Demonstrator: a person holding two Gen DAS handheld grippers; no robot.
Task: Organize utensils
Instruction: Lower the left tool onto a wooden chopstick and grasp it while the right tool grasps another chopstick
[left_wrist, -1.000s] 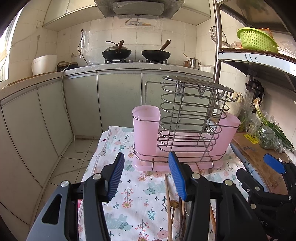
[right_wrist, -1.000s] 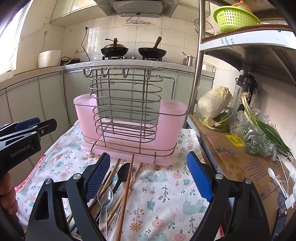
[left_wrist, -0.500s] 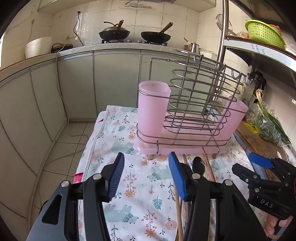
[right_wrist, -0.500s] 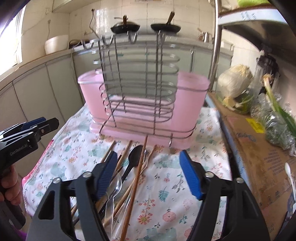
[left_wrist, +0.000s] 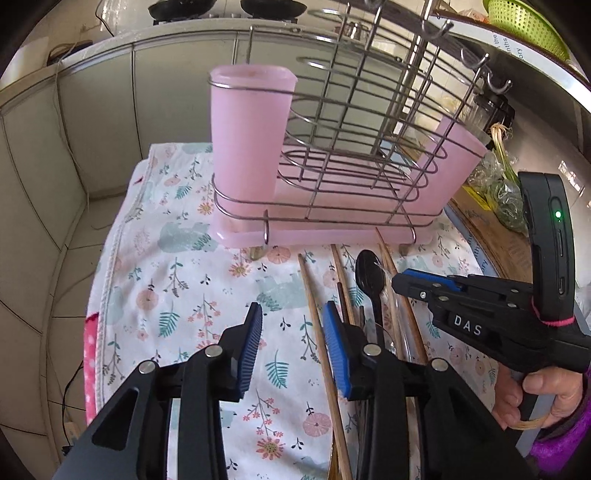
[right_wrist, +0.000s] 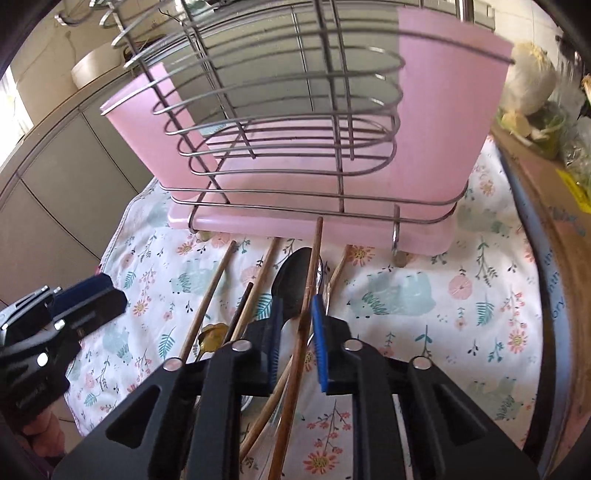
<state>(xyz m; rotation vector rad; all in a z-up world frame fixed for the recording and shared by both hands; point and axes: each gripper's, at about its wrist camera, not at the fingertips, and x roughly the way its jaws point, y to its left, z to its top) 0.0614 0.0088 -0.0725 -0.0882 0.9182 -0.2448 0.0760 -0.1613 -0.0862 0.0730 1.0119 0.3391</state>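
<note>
A wire utensil rack with pink plastic cups stands on a floral cloth; it fills the top of the right wrist view. Several wooden chopsticks, a black spoon and other spoons lie in a loose pile in front of it. My left gripper is open and empty, low over the cloth at the pile's left edge. My right gripper has narrowed around a wooden chopstick and the black spoon, jaws still a little apart.
A cardboard box with greens and a cabbage borders the cloth on the right. A shelf with a green basket hangs above. Cabinets and floor drop off to the left.
Both grippers have dropped and moved in toward the utensil pile. The right gripper's jaws have closed from wide open to a narrow gap around a chopstick.
</note>
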